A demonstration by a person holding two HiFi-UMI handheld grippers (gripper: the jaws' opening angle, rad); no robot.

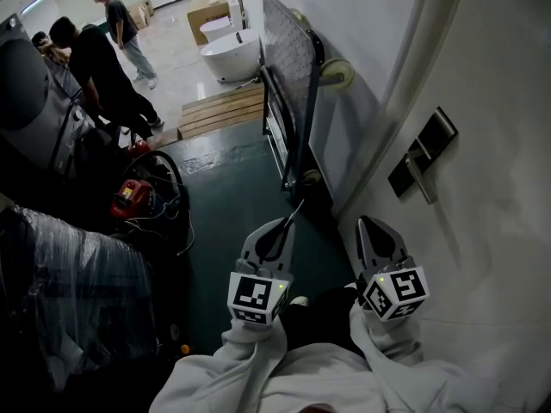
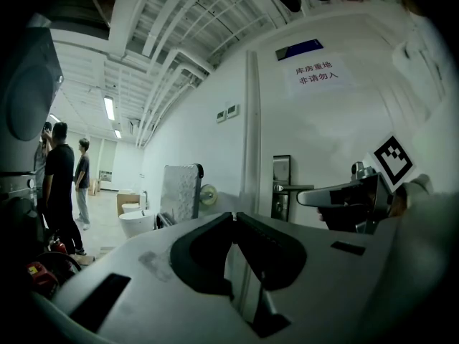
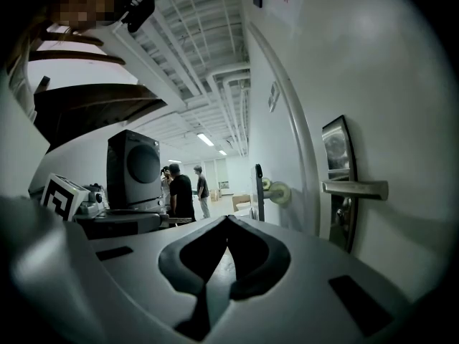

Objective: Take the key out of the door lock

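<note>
The left hand-held gripper is held with its jaws pressed together tip to tip and is empty. The right hand-held gripper is closed tip to tip in the same way, with only floor seen through the gap behind its tips. Both are carried on arms in white sleeves and are held apart from the door lock plate, the right one nearer to it and the left one farther out, away from the door. A lever handle is seen projecting across the lock plate. Just below the handle a small rounded piece is seen on the plate; the key cannot be made out for certain, and whether this piece is the key cannot be told. A paper sign is fixed to the door high above the lock plate. Past the door frame beyond the lock plate, an upright wheeled panel is stood against the wall. Farther beyond, a white bathtub is set behind a wooden pallet. Well apart from the lock plate, across the dark green floor, a front-loading washing machine is seen, and near it a person in black and a second person are standing.
</note>
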